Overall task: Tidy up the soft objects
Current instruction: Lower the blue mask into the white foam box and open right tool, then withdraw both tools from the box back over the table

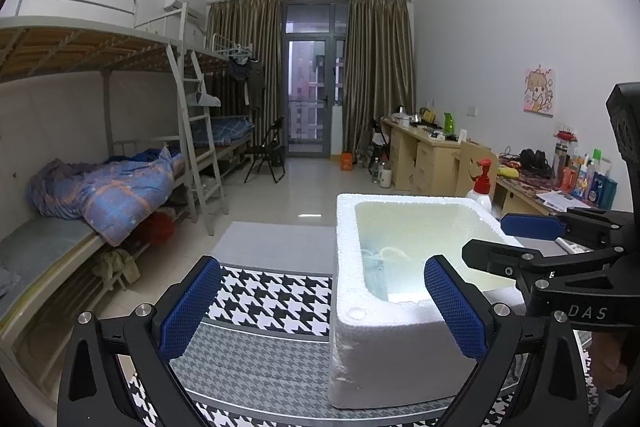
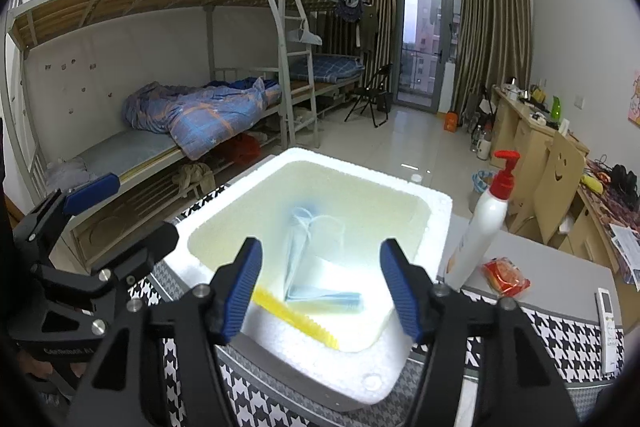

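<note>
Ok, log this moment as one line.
left gripper: open, empty | right gripper: open, empty, over box | masks: in box | comb: on box rim

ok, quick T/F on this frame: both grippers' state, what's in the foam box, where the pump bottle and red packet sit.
1. Both grippers are open and hold nothing. True: the left gripper and the right gripper each have their jaws spread with nothing between them.
2. The foam box is empty. False: a light blue face mask lies inside it.
3. The yellow comb rests across the box's near rim. True.
4. The pump bottle lies on its side. False: it stands upright, beside the box.
5. The red snack packet is in the box. False: it lies on the grey table, outside the box, near the bottle.
</note>
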The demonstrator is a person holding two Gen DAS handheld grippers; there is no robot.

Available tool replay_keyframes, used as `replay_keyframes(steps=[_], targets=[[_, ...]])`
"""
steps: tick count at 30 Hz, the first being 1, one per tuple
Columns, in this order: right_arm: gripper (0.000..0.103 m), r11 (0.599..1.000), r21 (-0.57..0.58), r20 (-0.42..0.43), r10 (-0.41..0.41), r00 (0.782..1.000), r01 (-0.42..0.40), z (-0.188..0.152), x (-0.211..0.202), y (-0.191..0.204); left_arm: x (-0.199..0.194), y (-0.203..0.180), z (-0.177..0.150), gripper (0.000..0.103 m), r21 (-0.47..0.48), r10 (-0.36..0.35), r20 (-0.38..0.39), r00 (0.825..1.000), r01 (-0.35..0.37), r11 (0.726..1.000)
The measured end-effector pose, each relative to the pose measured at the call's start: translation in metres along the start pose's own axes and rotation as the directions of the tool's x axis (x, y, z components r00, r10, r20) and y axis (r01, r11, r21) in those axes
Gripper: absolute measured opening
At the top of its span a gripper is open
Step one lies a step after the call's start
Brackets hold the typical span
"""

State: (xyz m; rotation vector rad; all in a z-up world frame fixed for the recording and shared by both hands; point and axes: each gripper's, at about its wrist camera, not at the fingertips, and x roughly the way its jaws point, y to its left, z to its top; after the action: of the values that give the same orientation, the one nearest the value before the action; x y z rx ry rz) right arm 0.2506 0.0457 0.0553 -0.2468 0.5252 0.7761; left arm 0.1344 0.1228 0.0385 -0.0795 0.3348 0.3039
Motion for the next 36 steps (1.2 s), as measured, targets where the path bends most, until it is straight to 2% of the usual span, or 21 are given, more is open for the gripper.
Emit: replay_keyframes(steps=[23,25,27,36], targets=[[0.069,0.998,0.061,0.083,-0.012,0.996,0.007,-0.003,-0.04,-0.021,-0.016,-0.02,0.005,0.102,0.037,-0.034,0.01,0.999,0.034,0.999],[0.077,0.998,0.065,0.082,-0.01,0.997,0.005,-0.006,-0.043,-0.023,-0.019,-0.024,0.006,0.102,0.042,-0.04,0.014,0.999,0.039,0.998],[0.08,0.998,0.058,0.096,-0.023,0.995,0.018,-0.007,-0.047,-0.022,-0.023,-0.026,0.007,0.102,0.043,-0.044,0.023,0.999,0.043,0.998],[0.08,0.997,0.064,0.146,-0.044,0.988,0.035,-0.012,-0.065,-0.027,-0.029,-0.035,0.007,0.102,0.053,-0.061,0.028,0.998,0.06,0.997]])
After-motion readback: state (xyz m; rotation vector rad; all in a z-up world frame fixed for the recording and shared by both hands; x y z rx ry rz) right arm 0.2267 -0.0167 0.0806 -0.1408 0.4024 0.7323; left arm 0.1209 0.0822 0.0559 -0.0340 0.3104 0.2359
